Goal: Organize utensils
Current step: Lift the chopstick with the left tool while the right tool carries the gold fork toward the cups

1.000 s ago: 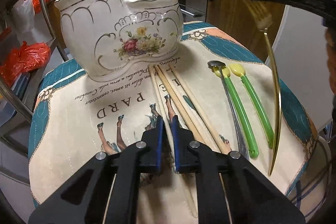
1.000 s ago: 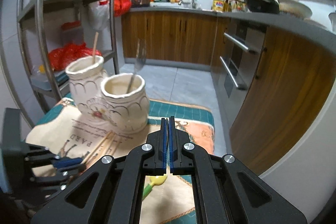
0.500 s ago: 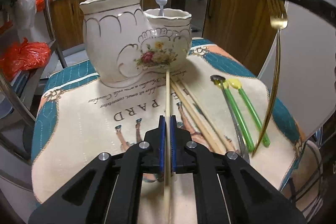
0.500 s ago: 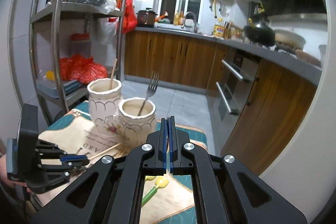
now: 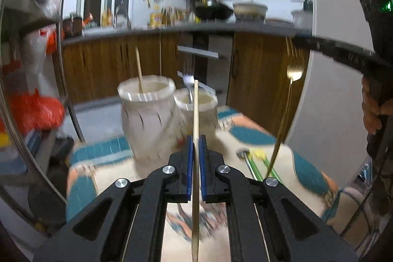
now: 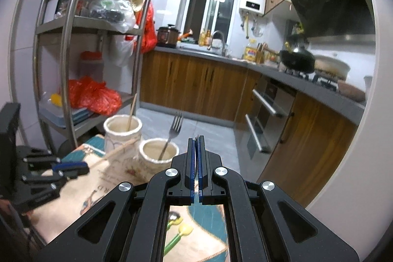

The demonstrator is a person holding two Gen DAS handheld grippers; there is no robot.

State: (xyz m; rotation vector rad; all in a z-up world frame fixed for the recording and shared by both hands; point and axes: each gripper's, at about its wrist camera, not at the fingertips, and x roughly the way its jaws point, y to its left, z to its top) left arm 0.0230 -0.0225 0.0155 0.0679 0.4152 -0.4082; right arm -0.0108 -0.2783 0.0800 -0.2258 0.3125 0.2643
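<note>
My left gripper (image 5: 194,139) is shut on a wooden chopstick (image 5: 195,114) and holds it lifted, tip toward the white ceramic double holder (image 5: 149,124). The holder's left cup has one chopstick (image 5: 139,73) in it, the right cup a silver fork (image 5: 188,87). My right gripper (image 6: 196,139) is shut on a gold fork (image 5: 287,109), which hangs handle-down to the right above the table. In the right wrist view the holder (image 6: 122,129) stands ahead to the left, and the left gripper (image 6: 71,167) is at the left. Green-handled spoons (image 5: 258,163) lie on the cloth.
A printed cloth (image 5: 307,171) covers the small table. A steel shelf rack (image 6: 66,46) with red bags stands at the left. Wooden kitchen cabinets (image 6: 196,82) and an oven run behind and to the right.
My left gripper closed on a chopstick on the cloth and lifted it up, away from the table. My right gripper rose with the gold fork.
</note>
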